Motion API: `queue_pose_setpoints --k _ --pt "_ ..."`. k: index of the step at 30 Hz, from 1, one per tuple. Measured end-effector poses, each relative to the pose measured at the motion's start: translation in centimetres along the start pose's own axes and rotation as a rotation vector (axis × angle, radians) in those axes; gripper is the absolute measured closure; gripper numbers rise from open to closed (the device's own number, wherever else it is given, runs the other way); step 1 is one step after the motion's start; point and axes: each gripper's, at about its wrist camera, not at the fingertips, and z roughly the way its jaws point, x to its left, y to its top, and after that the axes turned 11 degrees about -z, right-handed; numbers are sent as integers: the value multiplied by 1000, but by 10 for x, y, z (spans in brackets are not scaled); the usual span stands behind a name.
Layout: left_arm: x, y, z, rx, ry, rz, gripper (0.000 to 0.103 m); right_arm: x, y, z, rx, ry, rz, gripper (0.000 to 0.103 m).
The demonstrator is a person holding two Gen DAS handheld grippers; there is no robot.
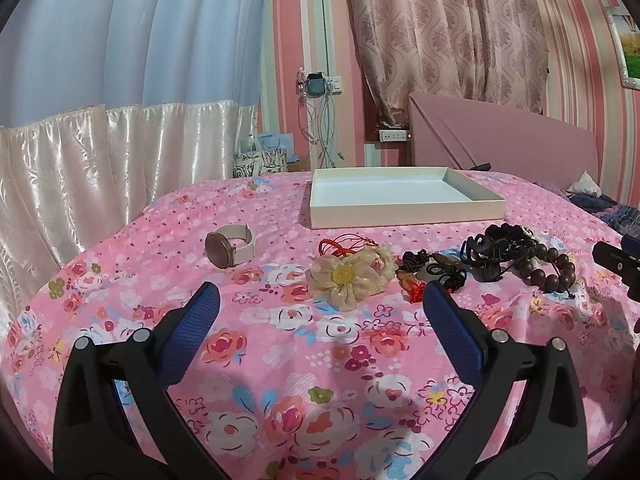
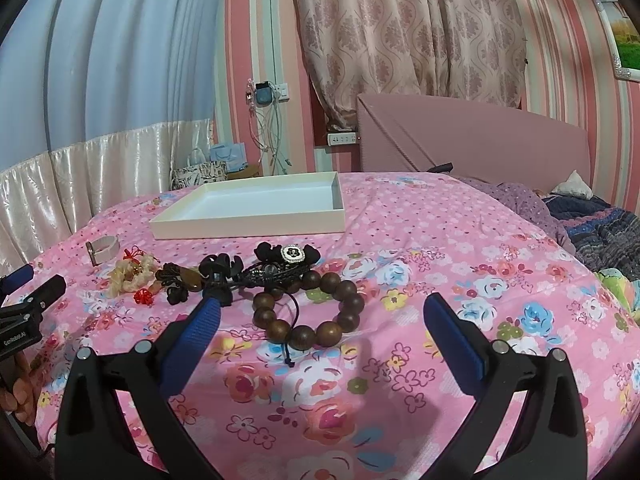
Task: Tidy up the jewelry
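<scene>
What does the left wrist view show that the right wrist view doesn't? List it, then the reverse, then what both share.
Only the left wrist view shows the watch's round face and the cream flower's yellow centre. Only the right wrist view shows the whole wooden bead bracelet between the open right gripper's fingers, and the black hair tie's square white charm. Both show the empty white tray and the floral bedspread.

Wooden bead bracelet [image 2: 308, 310] between spread tongs [image 2: 320, 308]

Pink striped walls [image 1: 576, 60], patterned pink curtain [image 1: 440, 32], blue drape [image 1: 132, 32], pink headboard [image 2: 480, 140], floral bedspread [image 2: 440, 248]
</scene>
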Motion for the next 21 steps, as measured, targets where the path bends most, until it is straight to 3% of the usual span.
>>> queue_pose_setpoints --k 21 --pt "4 2 2 12 -15 -20 3 -3 -1 0 4 -3 1 2"
